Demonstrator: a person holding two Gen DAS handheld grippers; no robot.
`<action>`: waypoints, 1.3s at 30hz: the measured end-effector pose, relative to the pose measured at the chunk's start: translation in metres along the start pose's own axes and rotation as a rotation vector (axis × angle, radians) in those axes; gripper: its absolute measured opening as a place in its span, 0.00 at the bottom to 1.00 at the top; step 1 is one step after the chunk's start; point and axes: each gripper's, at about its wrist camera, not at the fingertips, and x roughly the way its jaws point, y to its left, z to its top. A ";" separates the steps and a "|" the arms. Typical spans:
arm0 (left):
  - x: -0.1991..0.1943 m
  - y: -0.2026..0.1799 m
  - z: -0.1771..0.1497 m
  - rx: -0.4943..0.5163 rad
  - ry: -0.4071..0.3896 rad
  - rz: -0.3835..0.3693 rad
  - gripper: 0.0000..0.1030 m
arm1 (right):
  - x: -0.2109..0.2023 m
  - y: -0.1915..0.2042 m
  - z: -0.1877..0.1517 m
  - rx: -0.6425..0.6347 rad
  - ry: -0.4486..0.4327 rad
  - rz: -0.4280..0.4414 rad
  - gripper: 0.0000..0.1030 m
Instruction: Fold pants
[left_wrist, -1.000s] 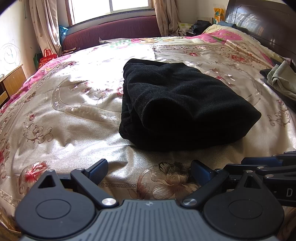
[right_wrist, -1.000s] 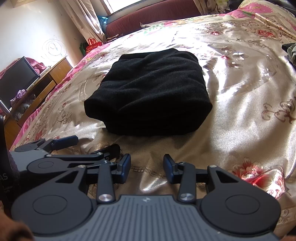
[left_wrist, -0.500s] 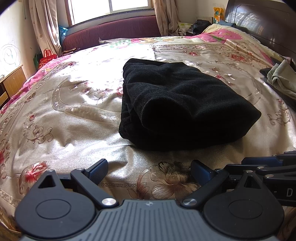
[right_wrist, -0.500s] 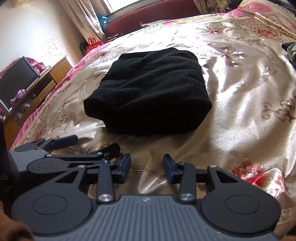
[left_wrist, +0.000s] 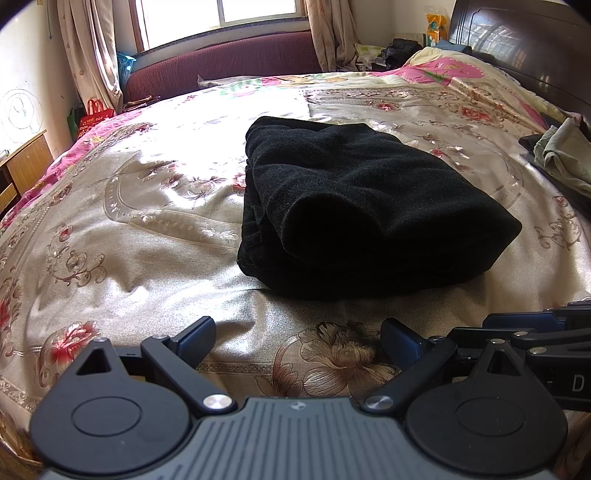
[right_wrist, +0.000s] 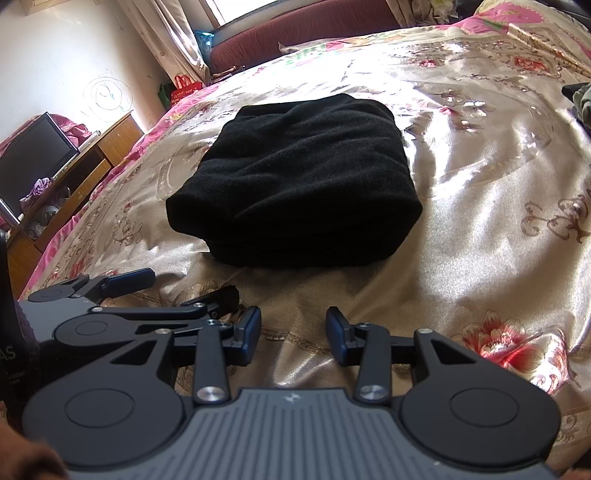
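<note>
The black pants (left_wrist: 365, 206) lie folded into a thick rectangular bundle on the floral satin bedspread (left_wrist: 147, 206). They also show in the right wrist view (right_wrist: 299, 181). My left gripper (left_wrist: 297, 338) is open wide and empty, low over the bedspread, short of the bundle's near edge. My right gripper (right_wrist: 291, 326) is open and empty, also short of the bundle. The left gripper shows at the left of the right wrist view (right_wrist: 177, 286), and the right gripper at the right edge of the left wrist view (left_wrist: 535, 325).
A pile of grey-green clothes (left_wrist: 565, 155) lies at the bed's right edge. A dark headboard (left_wrist: 524, 44) stands far right, a maroon sofa (left_wrist: 229, 62) under the window beyond the bed. A wooden cabinet with a TV (right_wrist: 33, 158) stands left of the bed.
</note>
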 end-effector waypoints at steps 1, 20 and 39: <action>0.000 0.000 0.000 0.000 0.000 0.000 1.00 | 0.000 0.000 0.001 0.000 0.000 0.001 0.39; -0.002 -0.004 0.000 0.024 -0.014 0.042 1.00 | 0.000 0.000 0.001 0.000 0.001 0.000 0.39; -0.003 -0.006 0.000 0.032 -0.015 0.053 1.00 | 0.000 0.000 0.001 0.000 0.002 0.000 0.39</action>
